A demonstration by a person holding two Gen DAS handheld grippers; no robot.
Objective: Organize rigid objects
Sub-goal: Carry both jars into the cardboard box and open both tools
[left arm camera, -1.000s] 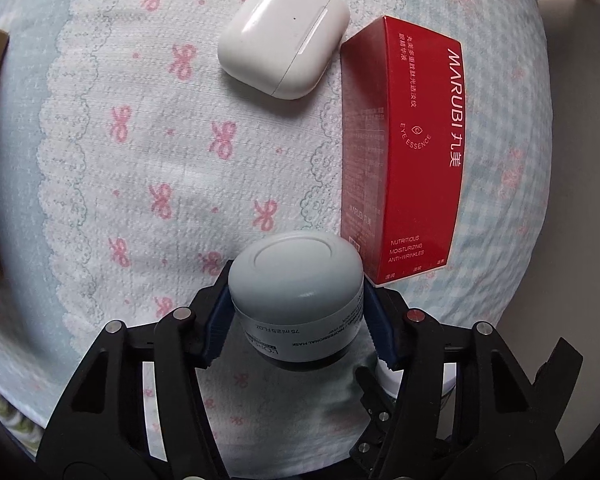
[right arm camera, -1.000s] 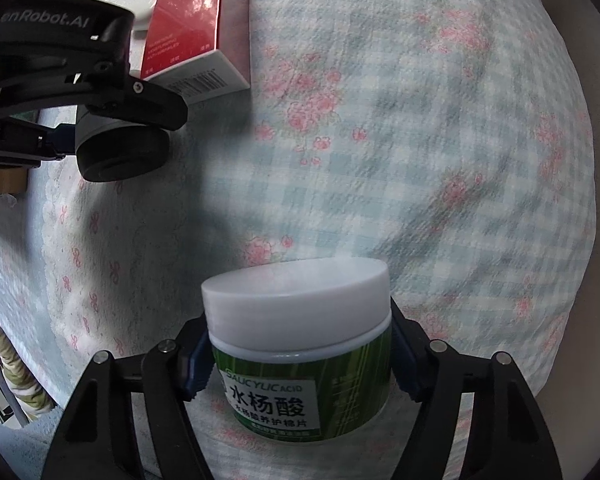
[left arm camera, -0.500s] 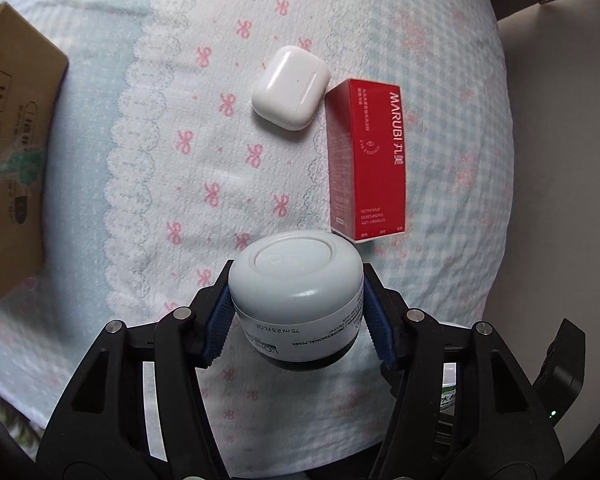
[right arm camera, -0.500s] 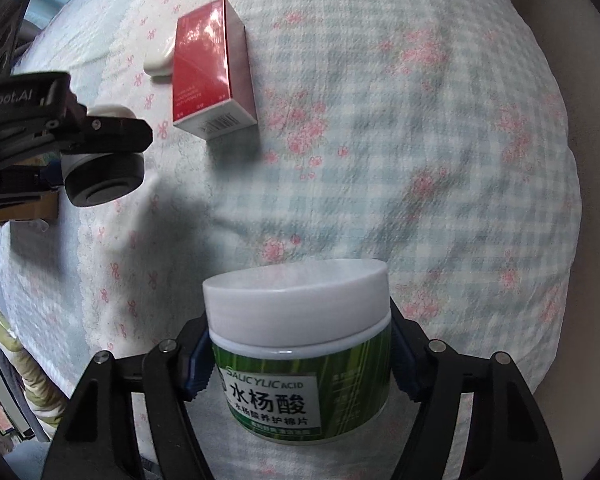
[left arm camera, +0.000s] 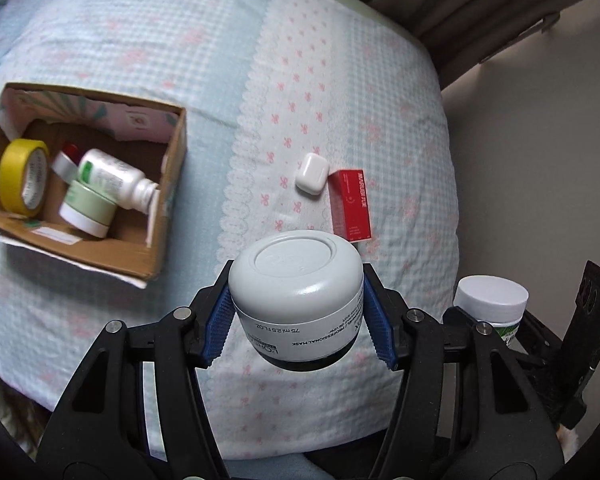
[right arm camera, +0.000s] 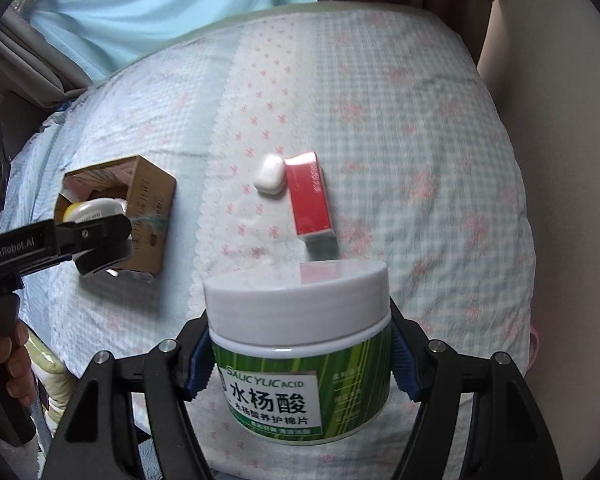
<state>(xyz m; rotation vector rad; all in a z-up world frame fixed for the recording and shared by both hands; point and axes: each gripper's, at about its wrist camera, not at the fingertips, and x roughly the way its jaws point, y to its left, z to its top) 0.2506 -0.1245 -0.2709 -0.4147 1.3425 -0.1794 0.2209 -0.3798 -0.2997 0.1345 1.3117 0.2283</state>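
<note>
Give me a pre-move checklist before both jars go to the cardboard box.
1. Left gripper shut on the pale grey round mask jar: ok, blue pads press both sides.
2. Right gripper shut on the green-labelled salicylic acid jar with white lid: ok.
3. Both jars lifted off the blue gingham bedspread: ok.
4. Open brown cardboard box has room: ok, bare floor at its near right corner.
5. White earbud case and red carton out of the way: ok, they lie right of the box.
6. Room for both jars together: cannot tell.
</note>
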